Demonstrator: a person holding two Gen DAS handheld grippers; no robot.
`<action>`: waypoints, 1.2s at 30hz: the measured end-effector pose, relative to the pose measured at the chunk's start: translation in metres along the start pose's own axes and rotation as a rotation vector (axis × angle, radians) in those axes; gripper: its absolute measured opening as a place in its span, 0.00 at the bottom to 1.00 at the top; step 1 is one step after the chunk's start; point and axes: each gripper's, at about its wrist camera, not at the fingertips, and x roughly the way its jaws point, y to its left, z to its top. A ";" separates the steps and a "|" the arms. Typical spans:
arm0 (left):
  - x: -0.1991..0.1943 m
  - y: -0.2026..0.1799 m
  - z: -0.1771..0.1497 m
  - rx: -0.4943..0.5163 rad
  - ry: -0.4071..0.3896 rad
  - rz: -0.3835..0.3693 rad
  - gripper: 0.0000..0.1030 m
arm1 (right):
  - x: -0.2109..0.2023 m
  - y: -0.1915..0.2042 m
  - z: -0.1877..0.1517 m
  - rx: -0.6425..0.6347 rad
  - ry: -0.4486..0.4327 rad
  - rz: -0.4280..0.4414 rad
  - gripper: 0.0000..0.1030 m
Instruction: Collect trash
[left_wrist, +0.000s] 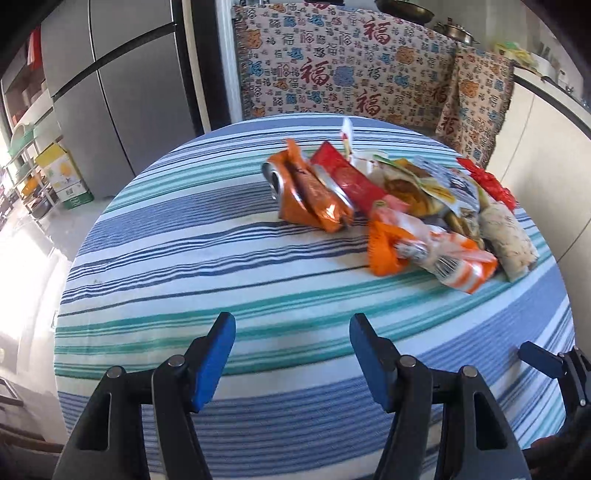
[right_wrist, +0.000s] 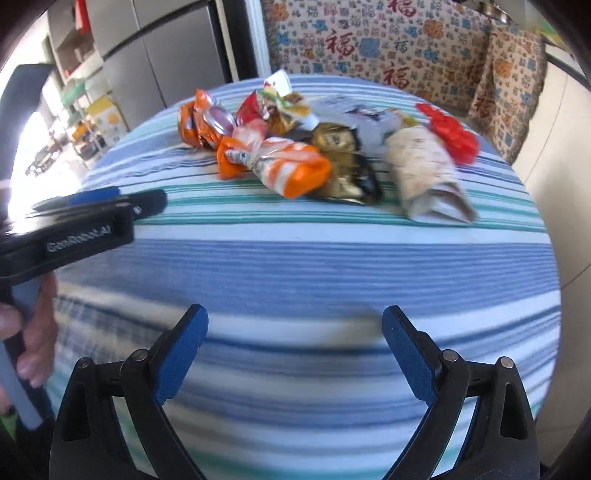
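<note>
A heap of trash lies on the far right part of a round table with a blue, white and green striped cloth (left_wrist: 184, 266). In it are an orange wrapper around a crushed can (left_wrist: 306, 192), a red packet (left_wrist: 351, 177), an orange-and-white snack bag (left_wrist: 432, 251) (right_wrist: 277, 166), a beige rolled wrapper (left_wrist: 506, 236) (right_wrist: 424, 166), a gold-and-black wrapper (right_wrist: 343, 173) and a red plastic scrap (right_wrist: 450, 133). My left gripper (left_wrist: 291, 325) hangs open and empty over the cloth, short of the heap. My right gripper (right_wrist: 295, 317) stands wide open and empty, also short of the heap.
A patterned fabric sofa (left_wrist: 351, 62) stands behind the table. A grey cabinet (left_wrist: 122, 96) and shelves with boxes (left_wrist: 62, 177) are at the left. A white counter (left_wrist: 554, 140) runs along the right. A hand (right_wrist: 29, 332) holds the left gripper's handle.
</note>
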 end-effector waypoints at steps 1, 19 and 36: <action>0.006 0.005 0.003 -0.010 -0.002 0.002 0.64 | 0.005 0.005 0.005 0.009 -0.016 -0.019 0.99; 0.028 0.028 0.016 -0.111 -0.036 0.060 0.66 | 0.041 0.001 0.055 0.084 -0.029 -0.077 1.00; 0.029 0.027 0.018 -0.108 -0.033 0.068 0.66 | 0.041 0.001 0.054 0.083 -0.028 -0.073 1.00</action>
